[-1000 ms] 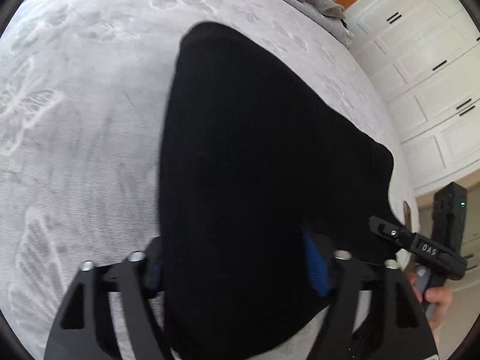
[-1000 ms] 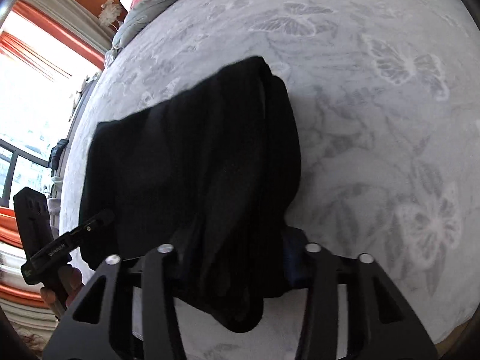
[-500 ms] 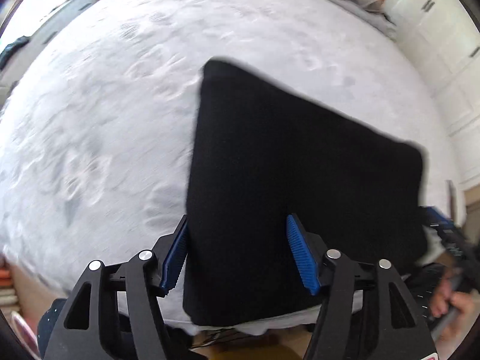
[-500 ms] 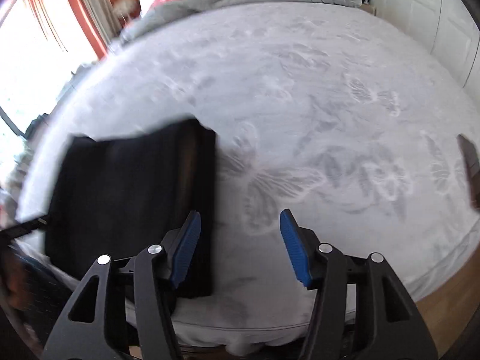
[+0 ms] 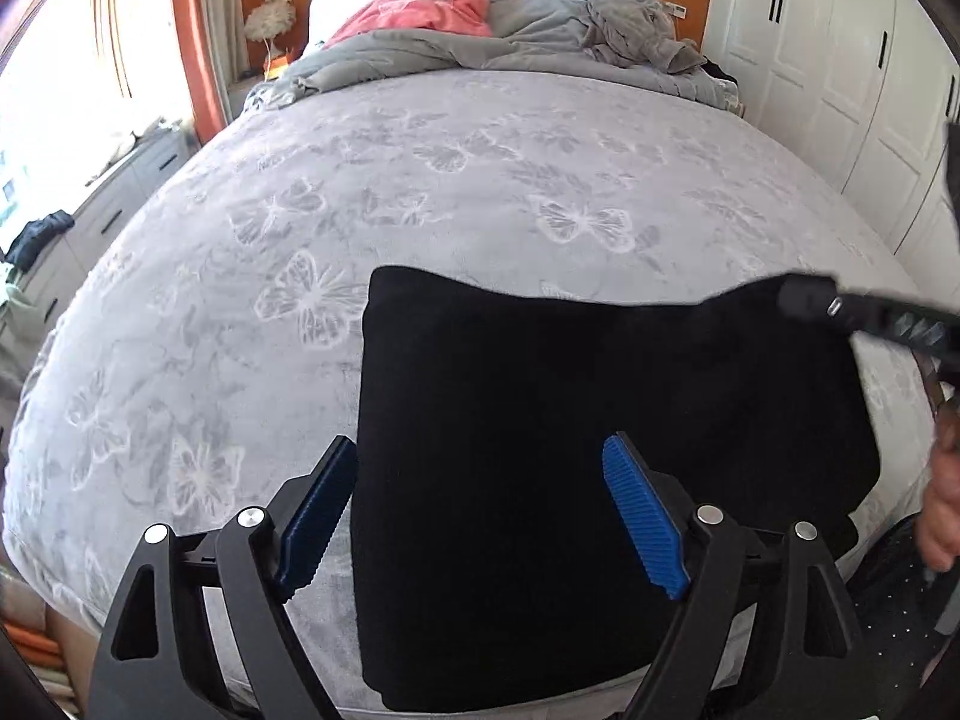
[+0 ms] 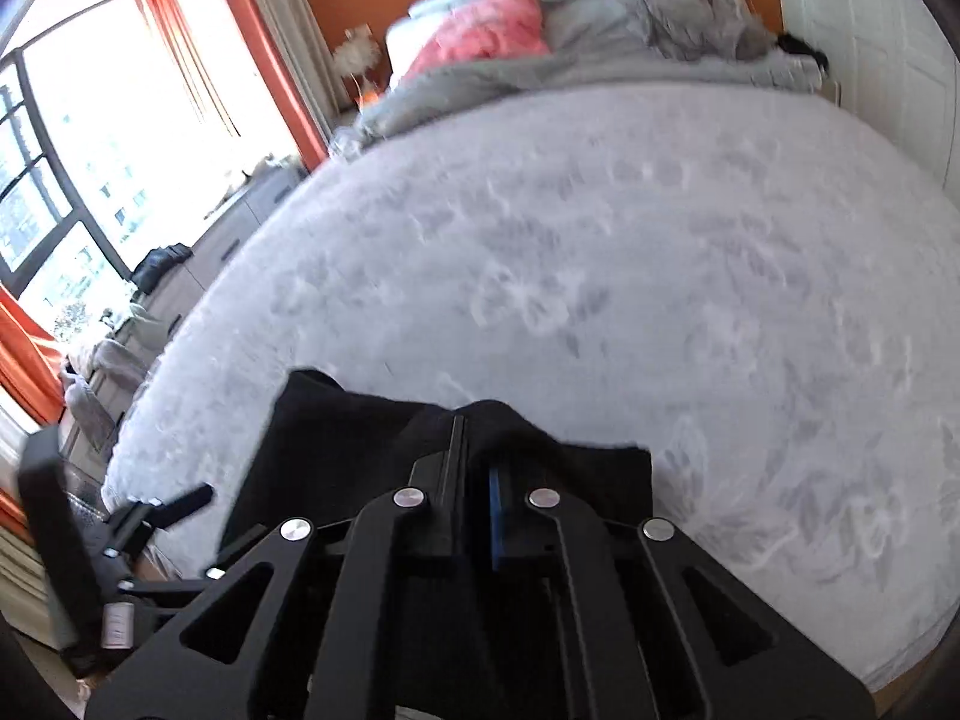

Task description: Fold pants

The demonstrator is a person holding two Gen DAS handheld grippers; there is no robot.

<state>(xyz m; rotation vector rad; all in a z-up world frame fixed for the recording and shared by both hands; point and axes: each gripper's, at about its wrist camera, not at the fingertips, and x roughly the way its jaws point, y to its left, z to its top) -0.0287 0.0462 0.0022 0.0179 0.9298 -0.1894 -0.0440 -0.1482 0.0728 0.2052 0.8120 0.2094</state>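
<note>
The black pants (image 5: 576,450) lie folded into a flat rectangle at the near edge of the bed. My left gripper (image 5: 480,492) is open and empty, held above the fold's near left part, blue pads (image 5: 642,516) wide apart. In the right wrist view my right gripper (image 6: 474,456) has its fingers together with nothing clearly between them, over the near right part of the pants (image 6: 336,450). The right gripper's body (image 5: 864,315) shows at the right of the left wrist view.
The grey butterfly-print bedspread (image 5: 420,192) stretches away. A rumpled grey duvet (image 5: 540,36) and a pink pillow (image 5: 420,6) lie at the headboard. White wardrobe doors (image 5: 840,60) stand on the right, a window with orange curtains (image 6: 90,150) on the left.
Both grippers let go of the pants and drew back and up from the bed. The right gripper, open half a second ago, has shut. The pants now lie flat.
</note>
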